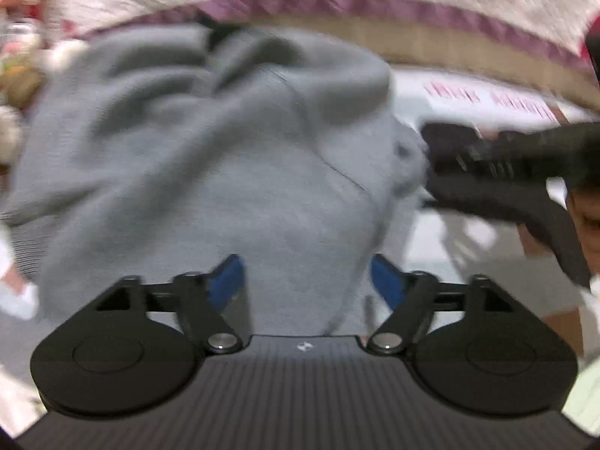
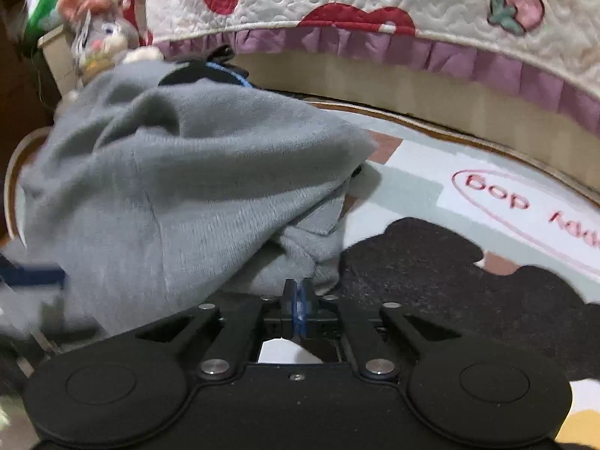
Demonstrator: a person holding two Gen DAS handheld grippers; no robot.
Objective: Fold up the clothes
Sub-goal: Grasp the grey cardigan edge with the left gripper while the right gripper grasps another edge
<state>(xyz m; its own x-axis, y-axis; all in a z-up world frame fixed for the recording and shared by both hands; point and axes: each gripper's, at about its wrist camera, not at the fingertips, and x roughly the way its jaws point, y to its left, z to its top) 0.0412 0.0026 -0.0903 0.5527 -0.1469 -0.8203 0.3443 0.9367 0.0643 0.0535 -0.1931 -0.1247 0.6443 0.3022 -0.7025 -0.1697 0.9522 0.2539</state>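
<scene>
On the rug, near its far edge by the bed:
garment: grey sweater sits bunched in a raised heap over the patterned rug; part of it looks lifted, not flat.
right gripper: your blue pads are pinched nearly together on a small grey fold at the heap's near edge; it looks gripped, thin bite only.
left gripper: fingers spread wide, grey cloth between and beyond them; nothing clamped that I can see. View is motion-blurred.
handling: soft, fleecy knit, limp, fairly light, no stiffness. Expect it to sag and drag on the rug pile. Not fragile, low slip on the pads.
grip points: take a hem, cuff or seam edge, double layer if you can. Mid-panel bites just tent.
axis: cannot tell. Heap is too crumpled to read collar, hem or long axis.
other: dark cloth lies on the rug just beside the sweater, on the right.
</scene>
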